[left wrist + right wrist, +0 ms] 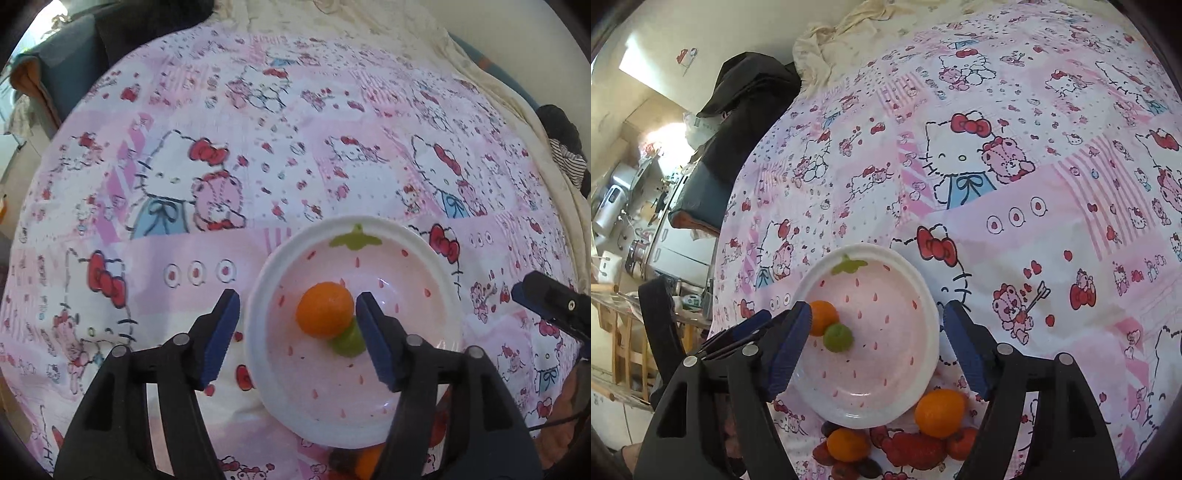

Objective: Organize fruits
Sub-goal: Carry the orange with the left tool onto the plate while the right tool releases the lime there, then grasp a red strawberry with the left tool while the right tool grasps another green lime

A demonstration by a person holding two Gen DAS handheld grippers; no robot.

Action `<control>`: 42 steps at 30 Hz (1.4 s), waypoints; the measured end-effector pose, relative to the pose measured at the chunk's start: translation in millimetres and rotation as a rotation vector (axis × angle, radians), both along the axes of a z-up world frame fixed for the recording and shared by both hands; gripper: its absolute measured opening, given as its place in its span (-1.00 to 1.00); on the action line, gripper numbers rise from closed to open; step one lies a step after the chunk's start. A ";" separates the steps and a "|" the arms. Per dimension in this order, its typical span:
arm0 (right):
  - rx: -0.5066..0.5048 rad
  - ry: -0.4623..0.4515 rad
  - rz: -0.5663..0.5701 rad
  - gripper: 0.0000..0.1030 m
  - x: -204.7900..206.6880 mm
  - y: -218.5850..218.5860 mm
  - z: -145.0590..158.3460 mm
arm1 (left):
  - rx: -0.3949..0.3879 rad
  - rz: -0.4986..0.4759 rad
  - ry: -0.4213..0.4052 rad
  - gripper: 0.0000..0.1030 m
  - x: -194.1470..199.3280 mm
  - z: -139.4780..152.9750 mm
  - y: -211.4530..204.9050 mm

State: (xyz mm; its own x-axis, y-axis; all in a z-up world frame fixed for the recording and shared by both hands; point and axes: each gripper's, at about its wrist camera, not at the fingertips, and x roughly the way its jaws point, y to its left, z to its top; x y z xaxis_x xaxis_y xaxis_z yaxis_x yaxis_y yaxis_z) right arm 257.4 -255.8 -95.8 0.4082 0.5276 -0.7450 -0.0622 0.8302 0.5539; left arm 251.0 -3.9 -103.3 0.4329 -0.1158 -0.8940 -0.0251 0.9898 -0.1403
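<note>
A white plate with a pink strawberry print (436, 291) (923, 306) lies on the Hello Kitty bedspread. On it rest an orange (325, 310) (822, 316) and a small green fruit (349, 341) (837, 338), touching each other. My left gripper (295, 336) is open and empty just above the plate, its right finger beside the orange. My right gripper (871, 347) is open and empty over the plate. Near the plate's front edge lie a large orange (940, 412), a smaller orange (848, 445), a strawberry (916, 448) and dark fruits (846, 470).
The pink bedspread (258, 147) (1034, 147) covers the whole surface. A cream blanket (369, 33) bunches at the far edge. Dark clothing (746, 110) lies at the bed's left side, with cluttered furniture (639, 221) beyond. The right gripper's finger shows in the left view (546, 302).
</note>
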 end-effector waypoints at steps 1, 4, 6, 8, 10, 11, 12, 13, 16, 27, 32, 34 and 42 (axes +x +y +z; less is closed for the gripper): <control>-0.004 -0.004 0.005 0.48 -0.7 1.0 0.8 | 0.008 0.002 -0.009 0.20 -1.4 1.8 0.5; -0.049 -0.031 0.020 0.48 -4.3 5.0 5.4 | 0.043 0.011 -0.040 0.20 -4.9 8.5 2.6; -0.066 -0.042 0.026 0.48 -7.8 7.0 8.4 | 0.035 0.019 -0.054 0.20 -8.3 12.9 4.9; -0.065 -0.048 0.030 0.48 -12.6 7.5 10.4 | 0.025 0.027 -0.060 0.20 -11.7 16.7 6.7; -0.072 -0.051 0.035 0.48 -17.3 7.9 11.4 | 0.020 0.033 -0.068 0.20 -16.8 21.4 8.3; -0.075 -0.051 0.036 0.48 -19.3 8.2 11.7 | 0.017 0.036 -0.072 0.20 -20.3 24.3 9.2; -0.077 -0.051 0.035 0.48 -22.1 8.4 12.0 | 0.015 0.039 -0.076 0.20 -23.3 26.3 9.6; -0.078 -0.051 0.035 0.48 -24.3 8.7 12.1 | 0.012 0.041 -0.078 0.20 -26.6 28.5 10.4; -0.084 -0.054 0.040 0.48 -32.3 10.4 13.8 | 0.006 0.045 -0.085 0.20 -35.6 33.9 11.8; -0.096 -0.078 0.034 0.48 -66.6 1.6 25.0 | 0.031 0.059 -0.127 0.57 -75.7 54.5 23.2; -0.083 -0.078 0.012 0.48 -87.5 -7.9 28.9 | 0.025 0.058 -0.089 0.57 -94.1 54.2 26.1; -0.074 -0.072 -0.003 0.48 -97.5 -12.5 28.9 | 0.021 0.057 -0.059 0.57 -100.0 50.7 26.4; -0.034 -0.005 -0.056 0.48 -126.5 -25.0 15.8 | -0.048 0.002 0.155 0.57 -123.6 5.5 10.4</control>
